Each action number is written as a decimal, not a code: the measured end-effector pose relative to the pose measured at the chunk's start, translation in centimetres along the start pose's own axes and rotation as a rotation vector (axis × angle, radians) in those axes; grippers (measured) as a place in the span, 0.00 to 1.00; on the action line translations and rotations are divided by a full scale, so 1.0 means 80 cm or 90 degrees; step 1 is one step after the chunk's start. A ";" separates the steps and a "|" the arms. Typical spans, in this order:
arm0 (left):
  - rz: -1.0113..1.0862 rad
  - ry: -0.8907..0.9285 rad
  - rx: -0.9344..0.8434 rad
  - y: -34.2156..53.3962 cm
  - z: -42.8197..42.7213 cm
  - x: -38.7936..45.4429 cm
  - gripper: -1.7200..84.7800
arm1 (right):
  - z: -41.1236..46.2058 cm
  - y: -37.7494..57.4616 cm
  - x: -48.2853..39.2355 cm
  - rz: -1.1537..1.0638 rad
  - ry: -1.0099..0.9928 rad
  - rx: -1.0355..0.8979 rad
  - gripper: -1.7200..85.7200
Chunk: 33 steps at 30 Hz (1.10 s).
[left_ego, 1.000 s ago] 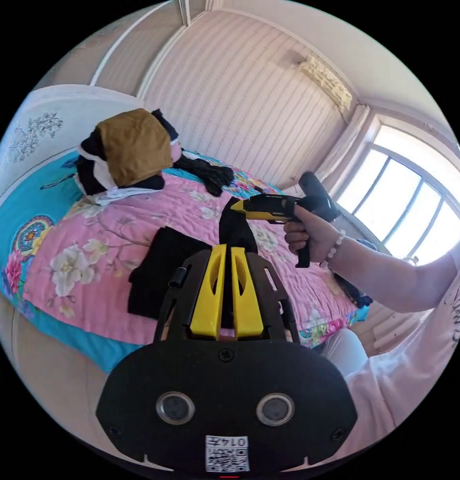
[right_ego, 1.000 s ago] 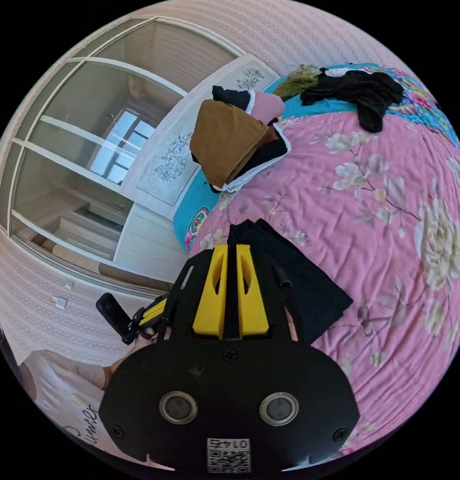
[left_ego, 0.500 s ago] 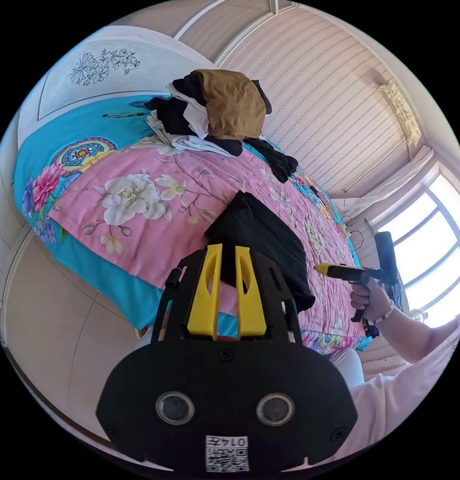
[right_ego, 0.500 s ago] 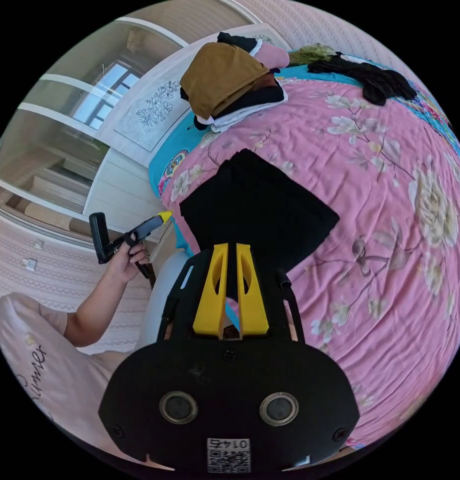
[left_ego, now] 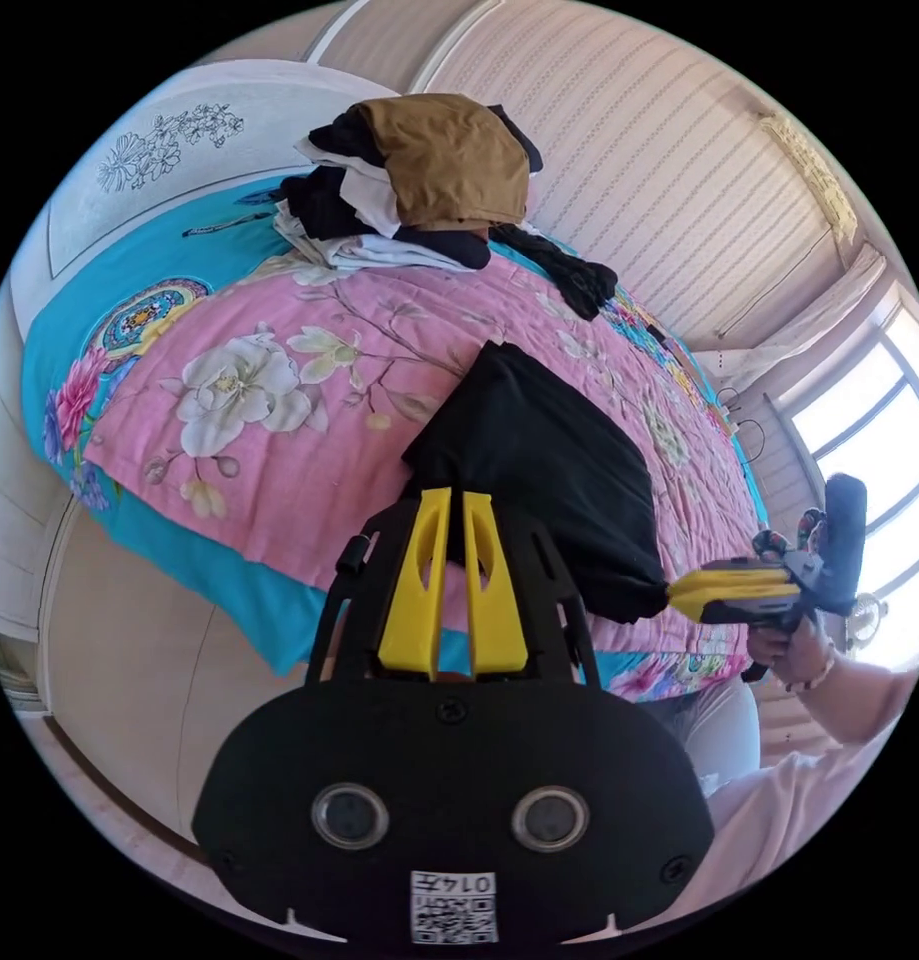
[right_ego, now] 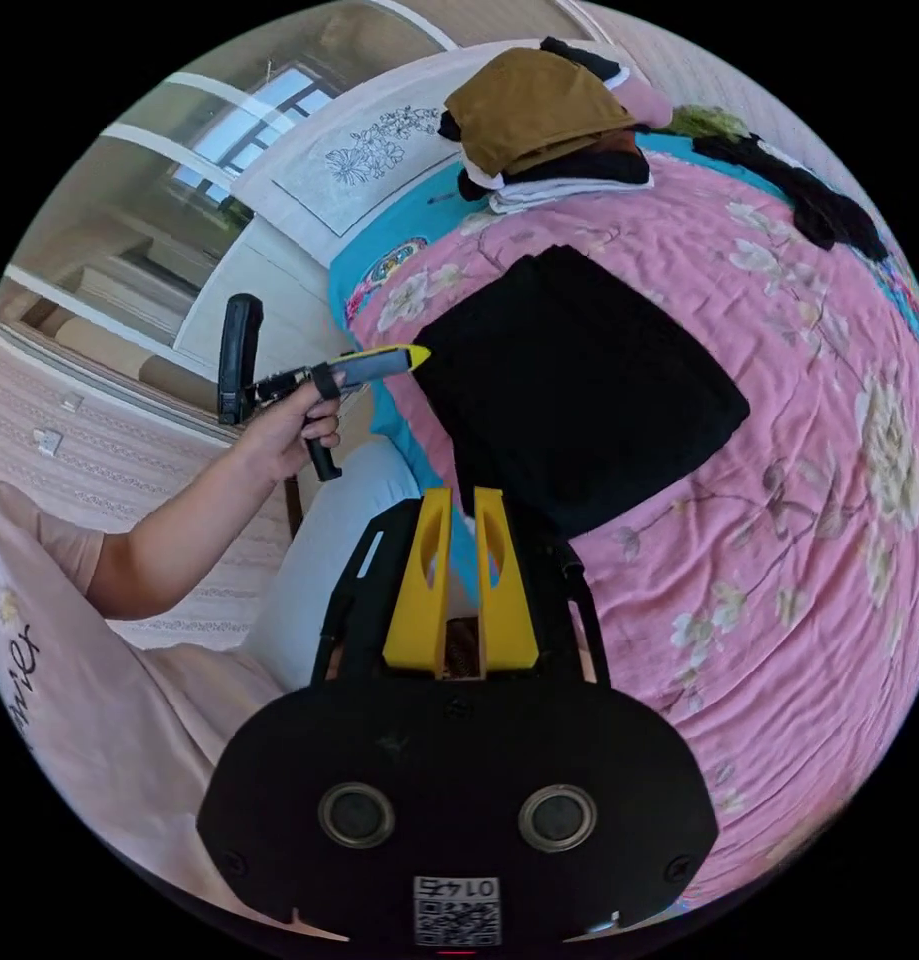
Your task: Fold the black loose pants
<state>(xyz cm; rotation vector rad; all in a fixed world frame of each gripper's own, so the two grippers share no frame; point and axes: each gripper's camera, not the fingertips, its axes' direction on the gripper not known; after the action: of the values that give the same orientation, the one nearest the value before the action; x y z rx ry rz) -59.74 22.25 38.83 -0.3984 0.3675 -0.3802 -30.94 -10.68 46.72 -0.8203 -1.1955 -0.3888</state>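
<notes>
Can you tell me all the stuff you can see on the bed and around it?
black loose pants: one, black, folded flat on the pink quilt near the bed's edge
quilt: one, pink with flowers, spread over the bed
sheet: one, turquoise with patterns, under the quilt
pile of clothes: one heap, brown piece on top of black and white ones, by the headboard
dark garment: one, black, crumpled beyond the pile
headboard: one, white with a flower drawing
window: one, bright, at the far side of the room
left gripper: one, yellow jaws close together, at the pants' edge
right gripper: one, yellow jaws close together, at the pants' near edge
hand: holds the left gripper's handle
</notes>
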 end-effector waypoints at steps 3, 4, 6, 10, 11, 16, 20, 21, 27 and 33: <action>-0.027 0.014 0.036 0.004 -0.023 -0.011 0.02 | -0.010 -0.059 0.000 -0.038 0.047 0.017 0.09; -0.037 0.020 0.057 0.004 -0.030 -0.015 0.02 | -0.009 -0.084 0.000 -0.050 0.066 0.026 0.10; -0.049 0.014 0.063 0.001 -0.034 -0.022 0.04 | -0.002 -0.123 0.001 -0.063 0.092 0.029 0.10; -0.081 0.042 0.051 -0.004 -0.027 -0.033 0.07 | 0.028 -0.205 0.000 -0.070 0.115 0.007 0.11; -0.076 0.051 0.059 -0.004 -0.028 -0.032 0.08 | 0.039 -0.222 -0.001 -0.071 0.125 -0.002 0.11; -0.039 0.034 0.054 -0.005 -0.018 -0.021 0.07 | 0.082 -0.270 -0.003 -0.085 0.154 -0.053 0.10; -0.026 0.044 0.051 -0.003 -0.018 -0.027 0.02 | 0.078 -0.289 0.005 -0.063 0.117 -0.073 0.02; -0.024 0.045 0.058 -0.003 -0.021 -0.028 0.02 | 0.073 -0.290 0.005 -0.064 0.109 -0.063 0.02; 0.006 0.042 0.068 -0.008 -0.019 -0.028 0.01 | 0.050 -0.307 0.021 -0.055 0.081 -0.033 0.01; -0.018 0.042 0.061 -0.005 -0.022 -0.009 0.05 | 0.054 -0.303 0.026 -0.038 0.122 -0.030 0.02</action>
<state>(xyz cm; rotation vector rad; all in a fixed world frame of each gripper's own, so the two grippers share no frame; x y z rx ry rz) -61.24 21.64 37.67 -0.2982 0.4066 -0.4375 -49.18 -23.15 57.77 -0.7718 -1.0370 -0.5339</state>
